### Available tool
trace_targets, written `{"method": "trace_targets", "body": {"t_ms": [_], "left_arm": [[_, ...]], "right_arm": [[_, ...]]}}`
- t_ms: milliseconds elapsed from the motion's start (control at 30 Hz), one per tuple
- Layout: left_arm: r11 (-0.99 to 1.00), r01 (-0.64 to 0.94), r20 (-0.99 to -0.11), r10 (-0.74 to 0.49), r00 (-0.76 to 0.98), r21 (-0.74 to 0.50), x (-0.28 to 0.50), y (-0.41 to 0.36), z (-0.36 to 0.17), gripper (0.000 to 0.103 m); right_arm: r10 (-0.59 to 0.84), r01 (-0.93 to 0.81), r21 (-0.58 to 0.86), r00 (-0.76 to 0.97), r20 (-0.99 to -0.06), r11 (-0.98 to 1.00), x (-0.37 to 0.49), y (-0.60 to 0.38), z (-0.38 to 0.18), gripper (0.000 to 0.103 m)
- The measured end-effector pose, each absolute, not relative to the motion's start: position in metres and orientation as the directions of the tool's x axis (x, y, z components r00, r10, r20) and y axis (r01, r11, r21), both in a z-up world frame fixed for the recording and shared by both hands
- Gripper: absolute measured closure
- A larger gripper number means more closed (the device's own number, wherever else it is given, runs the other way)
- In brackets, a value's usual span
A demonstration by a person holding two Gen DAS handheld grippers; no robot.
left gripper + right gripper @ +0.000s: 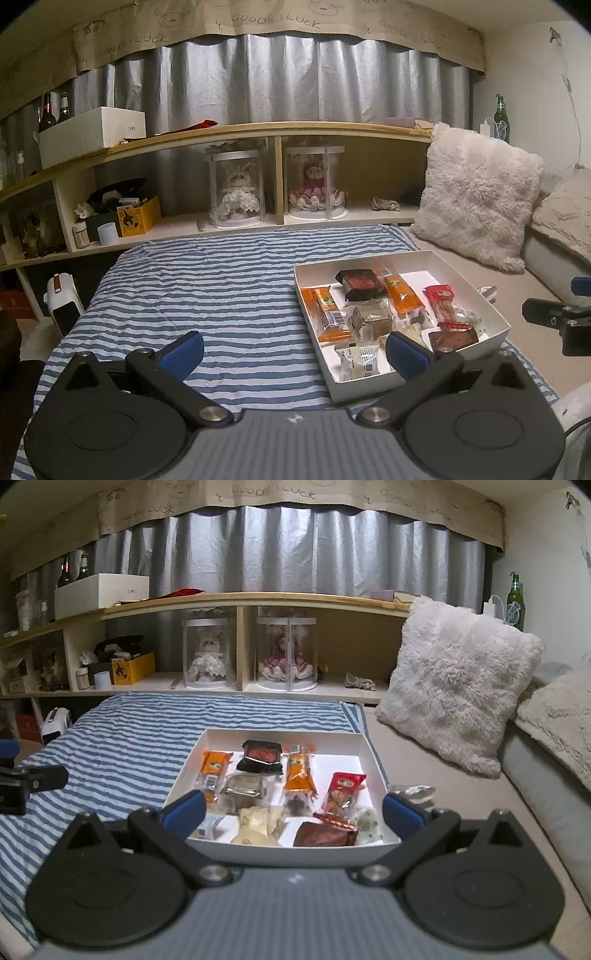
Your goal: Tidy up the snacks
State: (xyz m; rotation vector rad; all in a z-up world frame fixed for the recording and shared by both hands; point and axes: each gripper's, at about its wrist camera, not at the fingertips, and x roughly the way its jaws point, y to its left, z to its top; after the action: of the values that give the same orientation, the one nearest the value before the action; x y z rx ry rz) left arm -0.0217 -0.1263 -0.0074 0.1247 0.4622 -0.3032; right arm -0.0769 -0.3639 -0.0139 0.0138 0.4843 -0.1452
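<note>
A: Now, jaw state? Landmark is the white box [364, 751].

B: Right gripper [293, 812] spread wide and empty, its fingers straddling the box's near wall. Left gripper [295, 350] also wide apart, empty, hovering over the striped blanket [207, 280] just left of the box.

A: Snacks?

B: All those in view lie inside the box. Nearest its front wall: brown packet [325, 834], pale wrapper [258, 825]. Mid-box: red packet [341, 790], silver-wrapped block [243, 788]. Toward the far wall: two orange bars [300, 771], long axes running near-to-far, and a dark tray pack [263, 757].

A: Nearer hand?

B: Right, judged: box dead ahead of it. One crumpled wrapper [413, 792] sits outside, just right of the box. Fits either finished loading or sorting pending.
</note>
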Motion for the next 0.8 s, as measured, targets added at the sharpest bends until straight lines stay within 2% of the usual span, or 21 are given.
{"method": "trace_targets", "body": {"t_ms": [800], "left_arm": [[0.95,0.31,-0.466,-0.257,0.846,0.039,-0.0263,-0.1305,-0.0125,0.0]], "right_arm": [[-0.137,0.143,-0.024,0.868,-0.477,0.989,-0.0753,-0.3633,-0.0175,0.0]]}}
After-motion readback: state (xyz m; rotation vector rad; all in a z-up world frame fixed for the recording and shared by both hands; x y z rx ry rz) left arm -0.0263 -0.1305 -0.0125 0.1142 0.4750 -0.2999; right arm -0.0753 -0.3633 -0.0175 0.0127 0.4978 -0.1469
